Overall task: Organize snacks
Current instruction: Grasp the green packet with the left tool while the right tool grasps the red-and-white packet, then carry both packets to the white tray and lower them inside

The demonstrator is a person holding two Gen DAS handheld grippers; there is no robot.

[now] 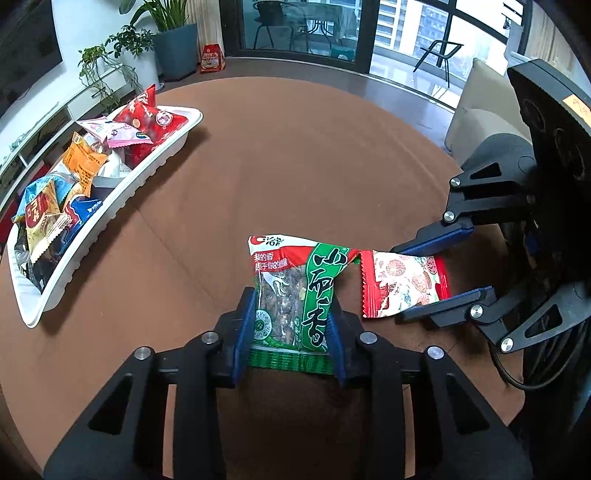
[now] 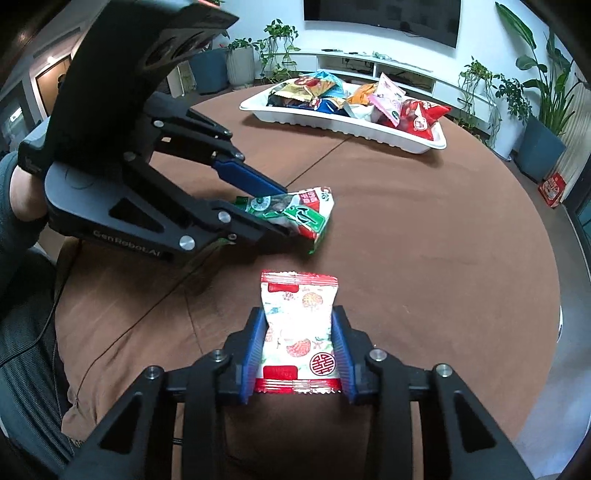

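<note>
My left gripper (image 1: 291,325) is shut on a green and red nut packet (image 1: 291,291), held over the brown round table (image 1: 314,166). It also shows in the right wrist view (image 2: 280,210) with the green packet (image 2: 299,214). My right gripper (image 2: 299,347) is shut on a white and red snack packet (image 2: 299,328). In the left wrist view the right gripper (image 1: 399,282) holds that packet (image 1: 402,280) right beside the green one. A white tray (image 1: 122,199) full of several snack packets lies at the table's left; in the right wrist view the tray (image 2: 332,122) lies at the far side.
Potted plants (image 1: 162,48) and a low white cabinet (image 2: 406,70) stand beyond the table. A red box (image 2: 552,190) sits on the floor at the right. A glass door (image 1: 332,29) lies behind the table.
</note>
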